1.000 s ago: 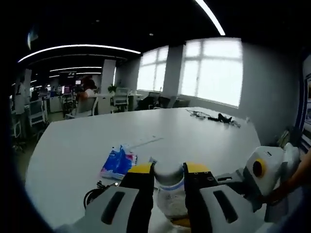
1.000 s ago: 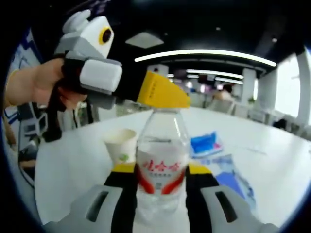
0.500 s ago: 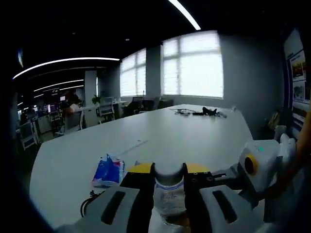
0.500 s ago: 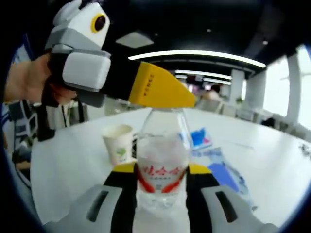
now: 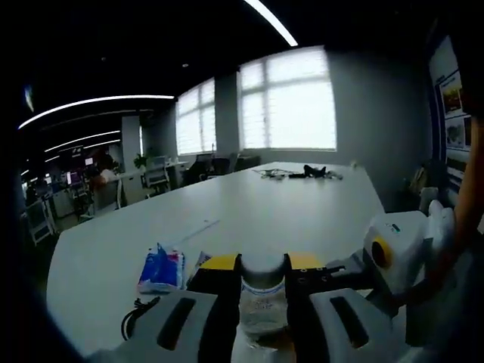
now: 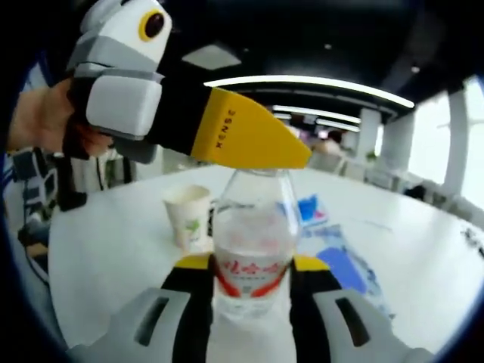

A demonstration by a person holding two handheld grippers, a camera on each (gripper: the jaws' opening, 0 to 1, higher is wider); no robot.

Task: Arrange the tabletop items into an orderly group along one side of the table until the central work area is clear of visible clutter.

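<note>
A clear water bottle [image 6: 252,249] with a red and white label stands upright between the jaws of my right gripper [image 6: 253,262], which is shut on its body. My left gripper [image 5: 262,263] is shut on the bottle's white cap [image 5: 262,266]. In the right gripper view the left gripper [image 6: 249,140] reaches in from the upper left, held by a hand, and its yellow jaw covers the bottle top. In the left gripper view the right gripper [image 5: 393,253] shows at the right, below the bottle.
A white paper cup [image 6: 187,213] stands on the white table [image 5: 287,204] left of the bottle. A blue tissue pack [image 5: 160,268] and a blue plastic sheet [image 6: 349,271] lie nearby. A black cable [image 5: 134,321] lies coiled near the table edge. More cables [image 5: 302,172] lie at the far end.
Both grippers keep their hold on the bottle. The left gripper view has swung, so the windows and the tissue pack sit further left. The left gripper's yellow jaw looks slightly larger in the right gripper view.
</note>
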